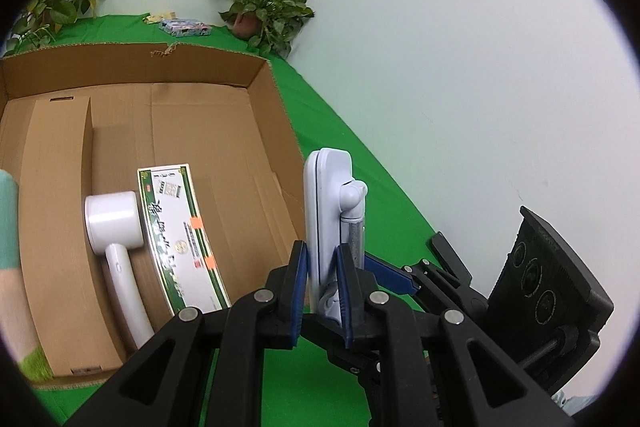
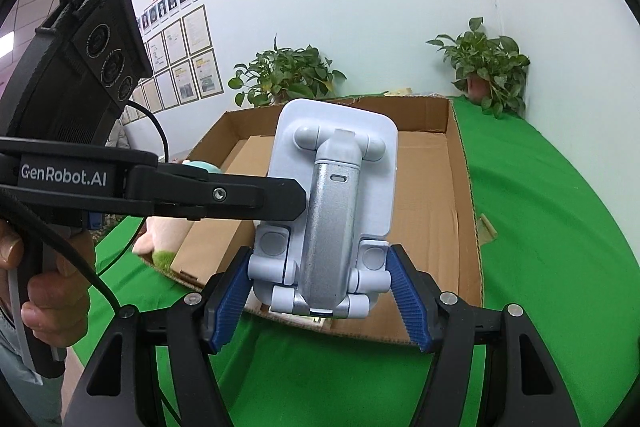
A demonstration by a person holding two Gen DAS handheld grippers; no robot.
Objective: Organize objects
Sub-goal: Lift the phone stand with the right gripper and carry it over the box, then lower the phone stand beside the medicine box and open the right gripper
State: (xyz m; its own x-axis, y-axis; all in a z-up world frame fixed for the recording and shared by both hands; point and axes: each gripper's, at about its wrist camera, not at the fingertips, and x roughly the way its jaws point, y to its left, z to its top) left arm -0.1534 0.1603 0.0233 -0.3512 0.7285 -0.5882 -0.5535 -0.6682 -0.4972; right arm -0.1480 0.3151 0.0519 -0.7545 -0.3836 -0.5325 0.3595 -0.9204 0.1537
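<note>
Here the folded white-and-silver plastic phone stand hangs above the near edge of the open brown cardboard box, pinched edgewise by the left gripper while the right gripper, jaws half spread, cradles its lower corners, though pad contact there is unclear. Best to carry it inward over the bare cardboard beside the white handheld device and the long green-bordered printed box, lowering it before either grip lets go. Around it lie a green cloth-covered table, 2 leafy potted plants and a white wall.
</note>
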